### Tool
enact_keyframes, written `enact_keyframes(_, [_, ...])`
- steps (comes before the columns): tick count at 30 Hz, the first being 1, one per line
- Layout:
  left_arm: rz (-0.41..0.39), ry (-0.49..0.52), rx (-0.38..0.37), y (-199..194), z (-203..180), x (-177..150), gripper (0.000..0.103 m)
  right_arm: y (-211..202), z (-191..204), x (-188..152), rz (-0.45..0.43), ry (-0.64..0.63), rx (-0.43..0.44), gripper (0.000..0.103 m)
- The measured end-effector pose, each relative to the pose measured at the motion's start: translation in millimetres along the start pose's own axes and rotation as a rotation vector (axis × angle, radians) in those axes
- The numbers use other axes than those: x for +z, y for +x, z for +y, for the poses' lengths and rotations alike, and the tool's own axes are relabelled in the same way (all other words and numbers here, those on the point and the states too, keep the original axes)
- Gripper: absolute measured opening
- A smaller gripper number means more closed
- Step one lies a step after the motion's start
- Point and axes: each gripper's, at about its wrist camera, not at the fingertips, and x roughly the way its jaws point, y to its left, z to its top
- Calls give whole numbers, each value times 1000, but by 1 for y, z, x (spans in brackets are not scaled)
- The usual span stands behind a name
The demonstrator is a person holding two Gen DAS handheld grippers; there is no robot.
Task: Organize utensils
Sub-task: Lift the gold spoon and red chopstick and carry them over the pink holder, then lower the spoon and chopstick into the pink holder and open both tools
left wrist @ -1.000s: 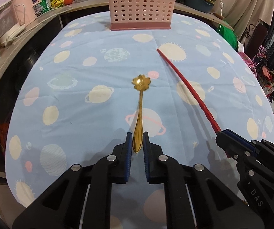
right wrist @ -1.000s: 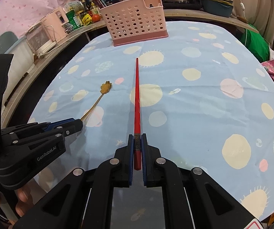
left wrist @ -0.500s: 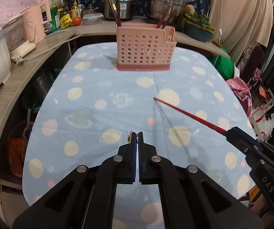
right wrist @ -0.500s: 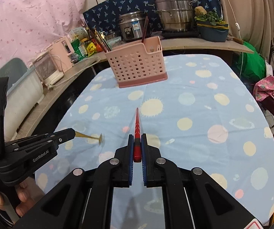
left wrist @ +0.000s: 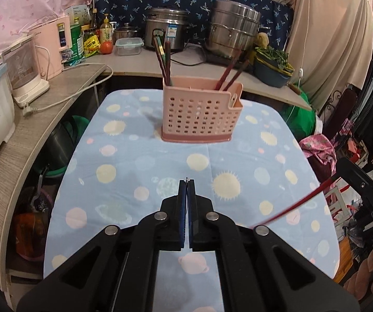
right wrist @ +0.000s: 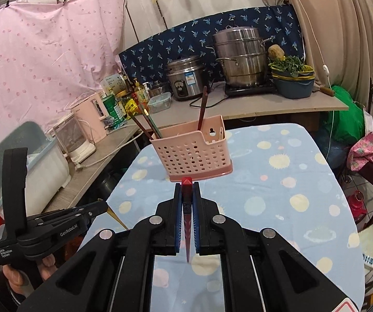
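Note:
A pink perforated utensil basket (left wrist: 199, 114) stands at the far end of the table and holds several dark chopsticks; it also shows in the right wrist view (right wrist: 190, 154). My left gripper (left wrist: 186, 186) is shut on a gold spoon, seen edge-on between the pads; its gold handle (right wrist: 116, 217) pokes out in the right wrist view. My right gripper (right wrist: 187, 188) is shut on a red chopstick (right wrist: 187, 182), held upright, tip down. The red chopstick (left wrist: 290, 208) crosses the right of the left wrist view. Both grippers are raised above the table.
The table has a blue planet-print cloth (left wrist: 139, 156). A wooden counter (left wrist: 64, 85) wraps the left and back with a pink appliance (left wrist: 53, 44), a rice cooker (left wrist: 165, 31), a steel pot (left wrist: 232, 28) and a vegetable basin (left wrist: 272, 72). Bags and clothes lie at right.
Both grippers lifted their utensils off the table and tilted upward. The spoon and chopstick now hang down from the grippers, and the basket is closer in view.

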Motion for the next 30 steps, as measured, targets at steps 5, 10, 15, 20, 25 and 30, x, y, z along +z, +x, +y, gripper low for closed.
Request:
enact_keyframes(5, [-40,-12,-33,-4,1,37,1,6,1,30,-45,0,18,7])
enact_keyframes(10, [-99,-5,-50,-8,-3,83,1,17,-2,69,-103,33,37,7])
enact_keyframes(15, [-144,-14,-64,-3,-5,128,1,28,-2,113,-183,34,26,7])
enact_keyframes(20, [-169,-29,-70,10,-5,167,1,45,2,156,-258,29,12,7])
enact_keyframes(25, [-177,-39,-69,29,-4,196,1,67,1,190,-305,37,-2,7])
enact_keyframes(30, [-158,-42,-62,53,-5,208,1,94,0,207,-309,30,-14,7])
